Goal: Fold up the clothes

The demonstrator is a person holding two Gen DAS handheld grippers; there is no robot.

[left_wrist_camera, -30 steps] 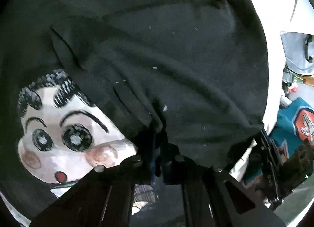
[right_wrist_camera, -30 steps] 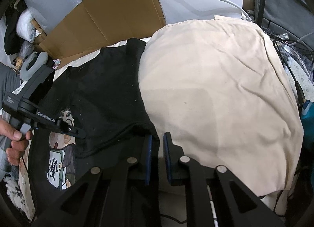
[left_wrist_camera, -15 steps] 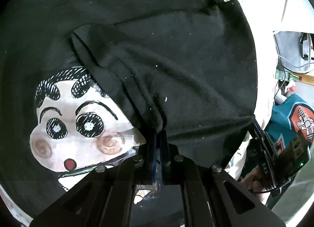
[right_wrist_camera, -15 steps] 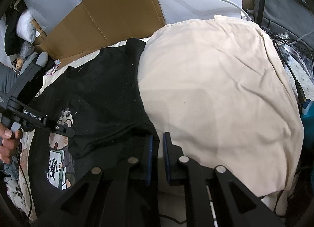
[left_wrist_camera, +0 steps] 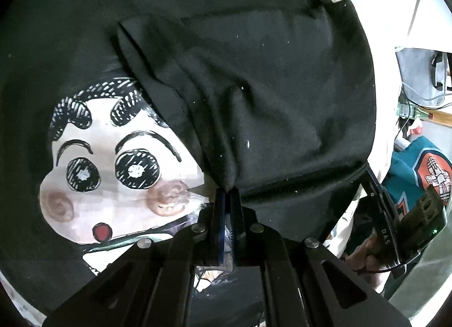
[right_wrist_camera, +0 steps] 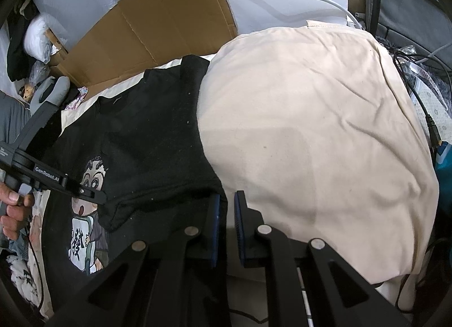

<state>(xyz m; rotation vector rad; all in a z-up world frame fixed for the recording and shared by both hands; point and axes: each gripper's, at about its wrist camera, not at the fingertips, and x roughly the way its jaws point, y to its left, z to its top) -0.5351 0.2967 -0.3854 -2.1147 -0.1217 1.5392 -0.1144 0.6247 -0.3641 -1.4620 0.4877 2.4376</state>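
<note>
- We hold the left hand-held gripper point(left_wrist_camera: 227, 191) clenched on a gathered pinch of the black T-shirt point(left_wrist_camera: 254, 87); its two blue pads sit tight together with the cloth bunched between the tips.
- The pinched flap lies folded over the shirt's front, its edge covering the right side of the cartoon face print point(left_wrist_camera: 113, 169).
- The right hand-held gripper point(right_wrist_camera: 226, 200) grasps the shirt's hem at the lower right corner, a narrow gap between its pads with black cloth in it.
- In the right wrist view the shirt lies spread flat beside a cream cloth point(right_wrist_camera: 325, 135), the shirt's right edge lapping onto it.
- A hand point(right_wrist_camera: 14, 208) at the far left grips the left tool's handle.
- A cardboard sheet point(right_wrist_camera: 158, 30) stands behind the shirt.
- A teal garment point(left_wrist_camera: 418, 169) lies off to the right in the left wrist view.
</note>
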